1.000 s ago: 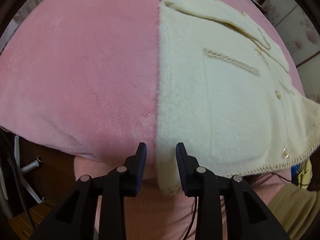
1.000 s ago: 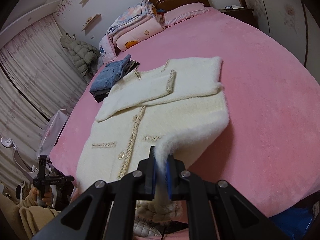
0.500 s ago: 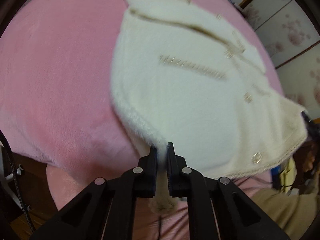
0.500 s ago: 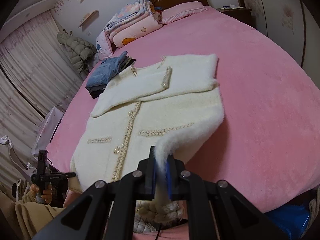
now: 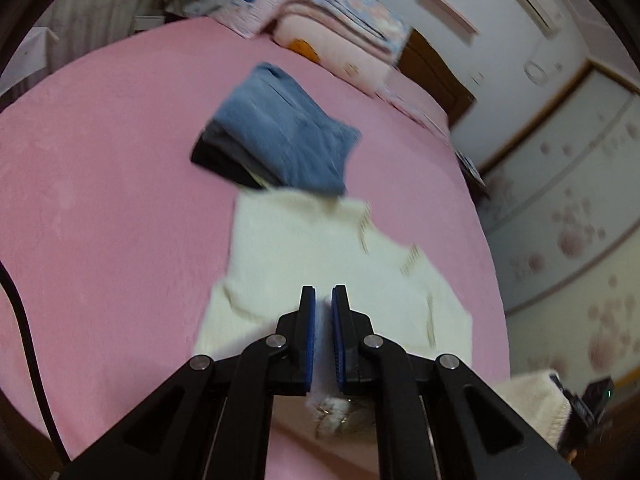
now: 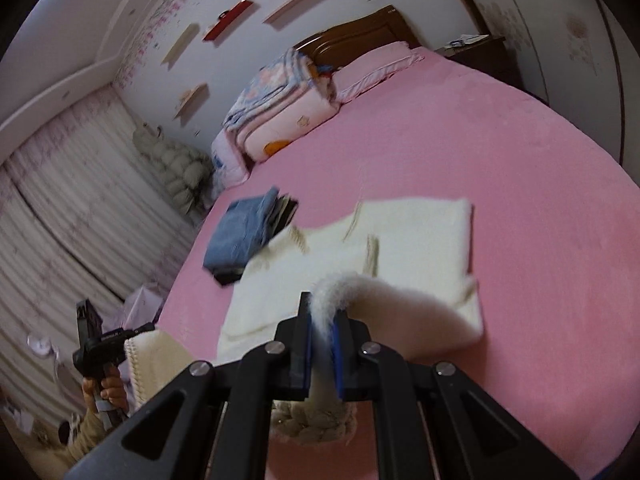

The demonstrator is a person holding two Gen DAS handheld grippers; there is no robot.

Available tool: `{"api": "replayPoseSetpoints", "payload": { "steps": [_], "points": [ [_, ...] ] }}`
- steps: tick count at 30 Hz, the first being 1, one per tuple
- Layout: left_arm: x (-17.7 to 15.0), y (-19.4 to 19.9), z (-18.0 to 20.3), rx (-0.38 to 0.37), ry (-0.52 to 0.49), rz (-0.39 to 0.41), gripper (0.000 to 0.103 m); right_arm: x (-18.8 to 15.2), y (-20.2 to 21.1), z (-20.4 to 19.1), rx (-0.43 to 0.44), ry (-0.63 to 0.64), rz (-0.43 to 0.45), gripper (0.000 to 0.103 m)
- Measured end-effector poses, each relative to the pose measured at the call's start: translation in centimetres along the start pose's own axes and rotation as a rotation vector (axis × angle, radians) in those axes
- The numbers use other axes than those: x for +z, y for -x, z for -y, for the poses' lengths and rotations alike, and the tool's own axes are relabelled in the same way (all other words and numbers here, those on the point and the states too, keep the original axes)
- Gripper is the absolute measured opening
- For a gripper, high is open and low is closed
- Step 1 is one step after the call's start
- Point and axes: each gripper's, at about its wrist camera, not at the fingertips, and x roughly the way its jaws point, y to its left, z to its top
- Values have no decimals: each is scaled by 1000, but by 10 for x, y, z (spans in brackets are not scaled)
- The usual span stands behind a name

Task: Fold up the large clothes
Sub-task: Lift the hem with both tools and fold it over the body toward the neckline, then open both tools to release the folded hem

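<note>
Grippers left (image 5: 323, 294) and right (image 6: 321, 312) angled downward, each clamped on the cream cardigan's (image 6: 420, 236) hem.

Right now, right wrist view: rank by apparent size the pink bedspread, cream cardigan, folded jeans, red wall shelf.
1. pink bedspread
2. cream cardigan
3. folded jeans
4. red wall shelf, though it's farthest from the camera.

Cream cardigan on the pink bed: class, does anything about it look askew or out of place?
Nothing stands out. The cream cardigan lies on the pink bed, its lower edge lifted in the left gripper and right gripper. Its top corner overlaps the folded jeans.
</note>
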Motion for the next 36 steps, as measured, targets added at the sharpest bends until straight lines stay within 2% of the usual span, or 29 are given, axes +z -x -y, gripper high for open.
{"api": "replayPoseSetpoints", "payload": {
  "steps": [3, 7, 9, 12, 13, 14, 16, 17, 18, 20, 23, 29, 31, 33, 36],
  "points": [
    [42, -44, -1, 77, 13, 58, 2, 33, -44, 19, -16, -77, 4, 7],
    [68, -109, -19, 181, 62, 49, 2, 54, -122, 43, -98, -120, -42, 7],
    [72, -150, -30, 225, 64, -6, 3, 54, -164, 62, -183, -159, -72, 9],
    [66, -205, -45, 304, 33, -132, 7, 44, -213, 91, -288, -248, -179, 26],
    [60, -216, -50, 326, 20, -160, 8, 40, -225, 98, -328, -250, -215, 28],
    [57, -223, -53, 333, -2, -171, 9, 37, -232, 101, -327, -230, -231, 28],
    [51, -224, -54, 318, -49, -158, 12, 35, -235, 99, -312, -170, -228, 28],
    [50, -224, -54, 300, -69, -156, 20, 33, -235, 97, -304, -138, -229, 29],
    [47, -223, -55, 280, -87, -167, 34, 34, -235, 94, -298, -105, -233, 30],
    [43, -223, -57, 246, -107, -206, 54, 35, -235, 90, -301, -29, -236, 31],
    [39, -221, -58, 204, -127, -242, 54, 44, -240, 81, -341, 88, -232, 31],
    [24, -222, -63, 195, -174, -302, 55, 62, -254, 79, -414, 245, -234, 35],
    [22, -226, -65, 191, -180, -317, 55, 67, -261, 85, -424, 250, -244, 35],
    [20, -228, -68, 184, -177, -327, 59, 72, -268, 92, -420, 240, -253, 35],
    [21, -240, -68, 181, -161, -346, 62, 77, -276, 105, -370, 184, -278, 35]
  ]
}}
